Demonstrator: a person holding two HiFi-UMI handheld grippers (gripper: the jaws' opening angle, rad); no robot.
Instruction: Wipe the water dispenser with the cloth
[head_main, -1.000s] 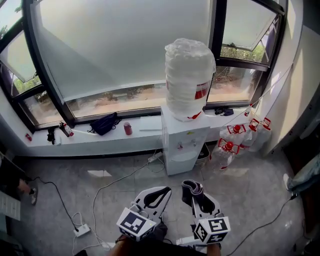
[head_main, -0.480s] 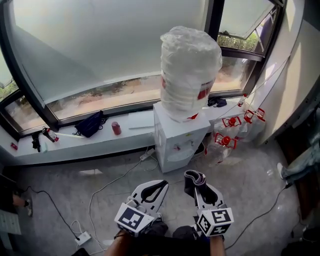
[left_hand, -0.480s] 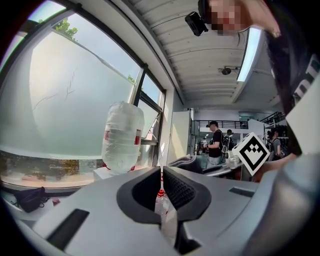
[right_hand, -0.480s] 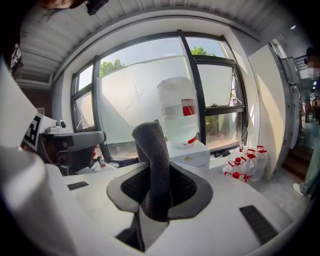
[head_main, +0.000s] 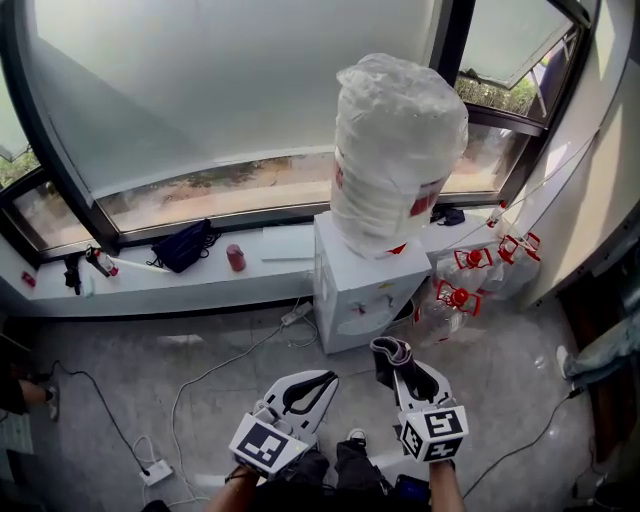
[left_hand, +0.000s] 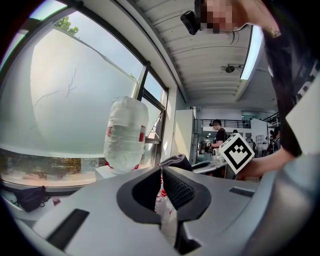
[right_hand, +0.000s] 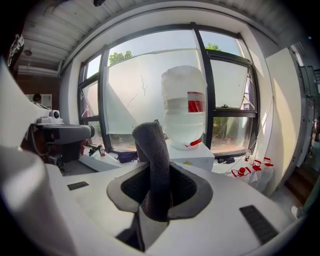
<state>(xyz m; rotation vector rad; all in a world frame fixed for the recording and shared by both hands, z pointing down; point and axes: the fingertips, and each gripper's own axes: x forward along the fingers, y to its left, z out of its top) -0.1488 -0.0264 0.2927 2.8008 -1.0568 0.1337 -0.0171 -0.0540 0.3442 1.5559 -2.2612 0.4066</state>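
Cloth (right_hand: 150, 150), dark fuzzy folded strip, clamped in right claw (head_main: 393, 356); left claw (head_main: 327, 379) together; boxy white water dispenser (head_main: 355, 285) ahead

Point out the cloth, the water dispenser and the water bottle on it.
cloth (right_hand: 152, 145): right gripper view, on the dark fold above the jaws.
water dispenser (head_main: 350, 280): head view, on its white front panel.
water bottle (head_main: 398, 150): head view, on its plastic-wrapped side.

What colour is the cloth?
Dark grey; the cloth shows best in the right gripper view.

Floor (head_main: 525, 395): water dispenser (head_main: 362, 288) standing, red-capped bottles (head_main: 456, 299) just beside, power strip (head_main: 155, 472) left.
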